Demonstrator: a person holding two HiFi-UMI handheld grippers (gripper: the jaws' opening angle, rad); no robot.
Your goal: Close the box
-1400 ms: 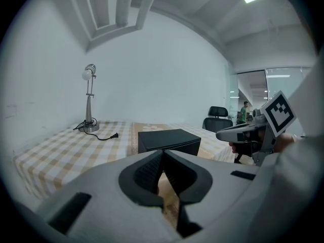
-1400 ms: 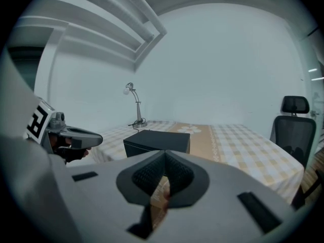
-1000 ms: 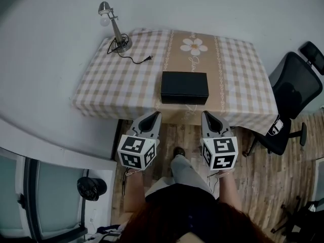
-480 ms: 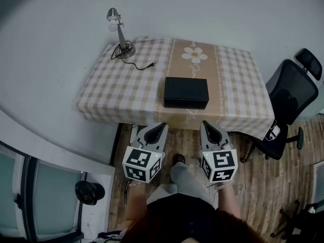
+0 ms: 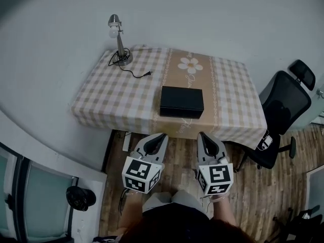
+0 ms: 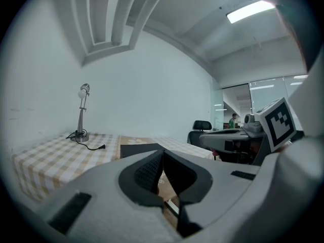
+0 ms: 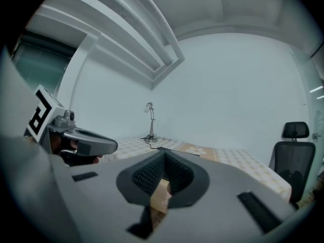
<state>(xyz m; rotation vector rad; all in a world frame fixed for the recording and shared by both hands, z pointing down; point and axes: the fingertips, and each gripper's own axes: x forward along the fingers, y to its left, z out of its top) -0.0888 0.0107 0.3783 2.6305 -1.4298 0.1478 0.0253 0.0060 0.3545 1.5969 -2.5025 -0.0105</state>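
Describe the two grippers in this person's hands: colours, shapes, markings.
The two match. The left gripper and the right gripper have pale grey, wedge-shaped bodies that taper to a point, with dark insets on top. At its rear, each carries a white cube printed with black square markers. Their fingers are black, with ribbed, textured pads.

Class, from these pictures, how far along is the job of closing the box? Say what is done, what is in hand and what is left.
Done: the black box sits on the checked tablecloth with a flat, level top and no raised lid, so it looks closed.
In hand: nothing. The left hand-held gripper and the right hand-held gripper hang short of the table edge, jaws together and empty.
Left: probably nothing.
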